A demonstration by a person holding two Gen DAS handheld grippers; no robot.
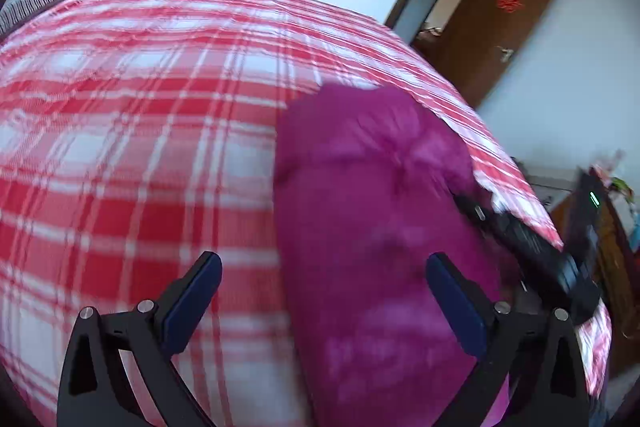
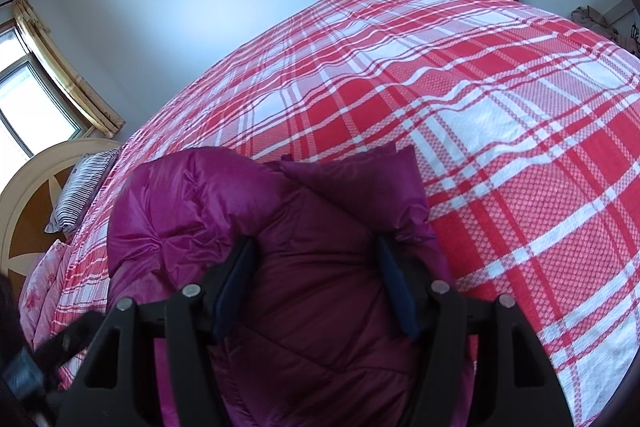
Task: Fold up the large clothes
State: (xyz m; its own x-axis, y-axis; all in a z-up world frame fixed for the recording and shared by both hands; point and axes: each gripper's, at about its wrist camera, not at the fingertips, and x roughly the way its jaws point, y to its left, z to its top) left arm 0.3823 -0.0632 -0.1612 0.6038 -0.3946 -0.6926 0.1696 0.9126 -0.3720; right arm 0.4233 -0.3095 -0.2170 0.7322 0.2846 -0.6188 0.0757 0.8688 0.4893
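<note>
Left gripper (image 1: pixel 322 301): fingers (image 1: pixel 192 303) spread wide, nothing between the pads. It hangs over the bed (image 1: pixel 140 107), one finger above the red-and-white plaid cover, the other above the near edge of the magenta puffer jacket (image 1: pixel 372 187). Left wrist view is motion-blurred, so no fine detail there.

Jacket: bundled in a puffy heap on the plaid cover, at the bed's near side. In the left wrist view it sits right of centre, with the right gripper's black body (image 1: pixel 536 247) at its right edge, near the edge of the bed.

Right gripper (image 2: pixel 316 283): fingers part-way apart with a thick fold of the jacket (image 2: pixel 304 267) bulging up between them; both pads press into the fabric, so it is grasping the jacket. A folded sleeve or collar section lies just ahead of the fingertips.

Background: striped pillow (image 2: pixel 82 187) and round headboard (image 2: pixel 36 179) at left in the right wrist view, brown door (image 1: pixel 496 27) at right in the left.
</note>
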